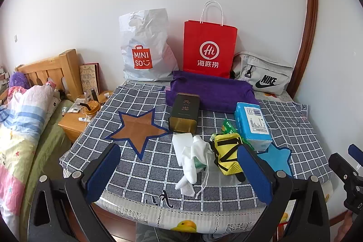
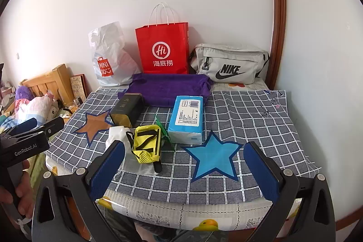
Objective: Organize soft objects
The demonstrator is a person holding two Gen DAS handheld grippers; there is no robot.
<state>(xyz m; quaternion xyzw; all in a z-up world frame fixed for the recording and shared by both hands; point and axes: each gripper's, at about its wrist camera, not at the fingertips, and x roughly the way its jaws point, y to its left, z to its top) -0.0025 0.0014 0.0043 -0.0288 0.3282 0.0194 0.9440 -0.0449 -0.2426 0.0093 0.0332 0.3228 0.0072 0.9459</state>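
A desk (image 1: pixel 140 174) stands against a white wall, covered with a grey checked cloth (image 2: pixel 249 110). The cloth has 2 stars sewn on it: a brown star (image 1: pixel 138 128) on the left and a blue star (image 2: pixel 213 155) on the right.

Near the front edge, between the 2 stars, lies a small heap of soft things. There is a white cloth pouch (image 1: pixel 192 158) with a thin string, and touching it on the right a yellow mesh bag (image 1: pixel 228 155) with black straps. A bit of green packet (image 1: pixel 229 127) peeks out behind the yellow bag. Just beside that lies a blue pack of tissues (image 2: pixel 187 119). A dark tin box (image 1: pixel 185 112) lies on its side behind the white pouch, close to the brown star.

Farther back, a folded purple towel (image 2: pixel 168 90) lies flat. Along the wall stand a white plastic bag (image 1: pixel 147 47), a red paper bag (image 2: pixel 164 49) and a grey waist bag (image 2: pixel 229 67).

The left gripper (image 1: pixel 179 174) hangs over the front edge of the desk, in front of the heap. Its jaws are spread wide and hold nothing. The right gripper (image 2: pixel 183 171) hangs over the front edge too, near the blue star. Its jaws are also spread wide with nothing in them.

To the left of the desk are a bed (image 1: pixel 27 124) with colourful bedding and a small wooden nightstand (image 1: pixel 74 126).
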